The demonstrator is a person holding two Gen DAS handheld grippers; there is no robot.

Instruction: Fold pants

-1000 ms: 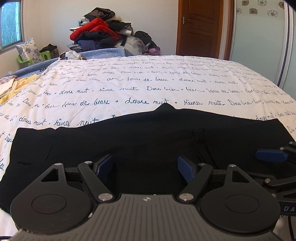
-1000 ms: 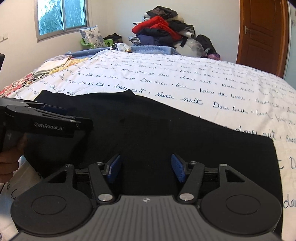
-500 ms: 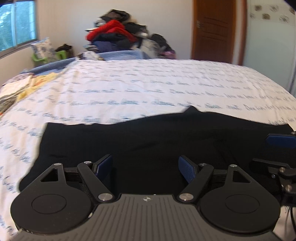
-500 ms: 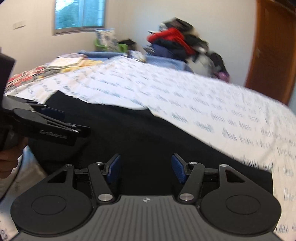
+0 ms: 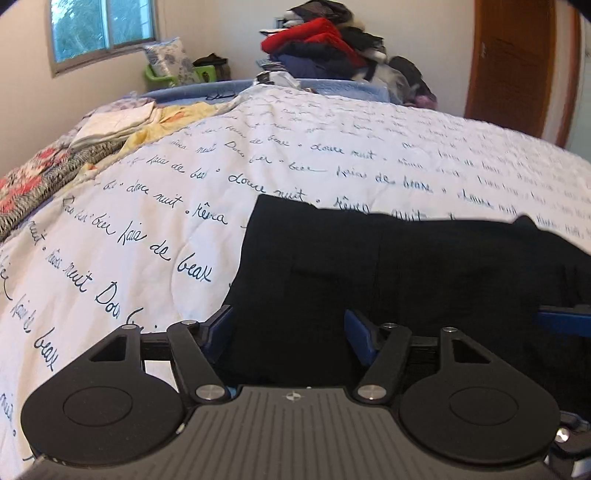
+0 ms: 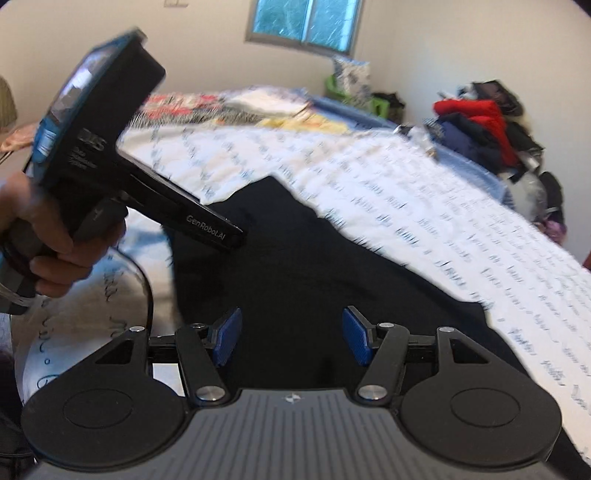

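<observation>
Black pants (image 5: pixel 388 280) lie flat across the near side of a white quilt with blue script (image 5: pixel 332 147). My left gripper (image 5: pixel 290 325) hovers over their left end with its jaws closing; black cloth lies under and between the blue pads, which do not press on it. My right gripper (image 6: pixel 291 328) is open above the middle of the pants (image 6: pixel 332 280), holding nothing. In the right wrist view a hand (image 6: pixel 40 236) holds the left gripper (image 6: pixel 232 236) above the pants' left edge. A blue finger (image 5: pixel 561 319) of the right gripper shows at the left wrist view's right edge.
A heap of clothes (image 5: pixel 325 40) sits beyond the far end of the bed. Folded linens and a floral cloth (image 5: pixel 92 140) lie along the bed's left side. A brown door (image 5: pixel 513 62) stands at the back right, and a window (image 5: pixel 99 29) at the back left.
Both views have swung left, so the pants' left edge now lies before the left gripper. The left jaws stand a little narrower. The right view has tilted, and the left gripper looms larger in it.
</observation>
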